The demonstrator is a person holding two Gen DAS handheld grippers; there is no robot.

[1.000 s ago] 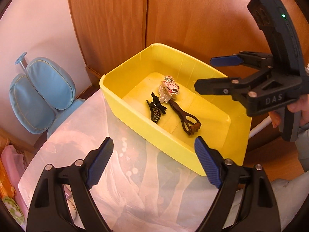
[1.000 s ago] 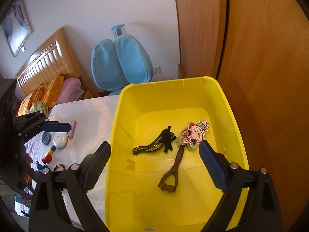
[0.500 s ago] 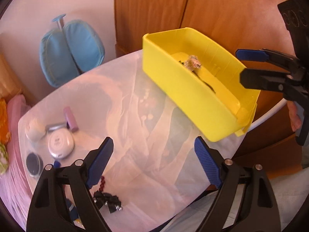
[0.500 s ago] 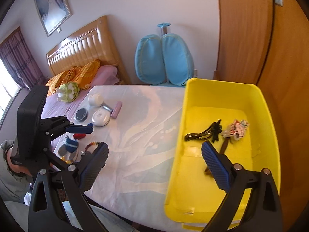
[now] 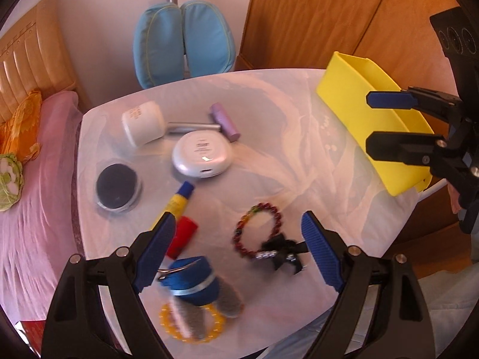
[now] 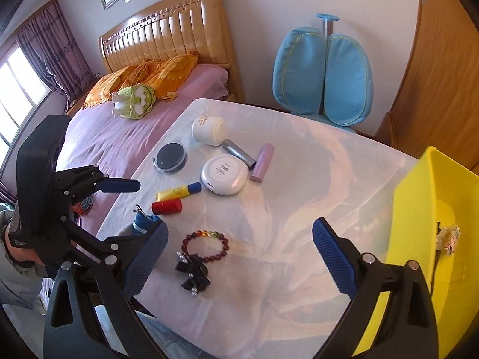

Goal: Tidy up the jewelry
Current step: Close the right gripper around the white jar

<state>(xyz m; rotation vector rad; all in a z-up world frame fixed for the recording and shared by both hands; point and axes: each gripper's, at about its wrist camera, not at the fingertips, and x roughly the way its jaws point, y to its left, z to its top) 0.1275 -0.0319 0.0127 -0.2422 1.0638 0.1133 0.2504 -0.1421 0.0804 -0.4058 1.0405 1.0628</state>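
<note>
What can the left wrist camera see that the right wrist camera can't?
Only the left wrist view shows the yellow bead ring under a blurry blue and grey thing.

Only the right wrist view shows the bed's headboard, the window and a green plush toy.

Both show the dark red bead bracelet, the black hair clip, the yellow bin, the blue chair, and both open grippers: left, right.
</note>
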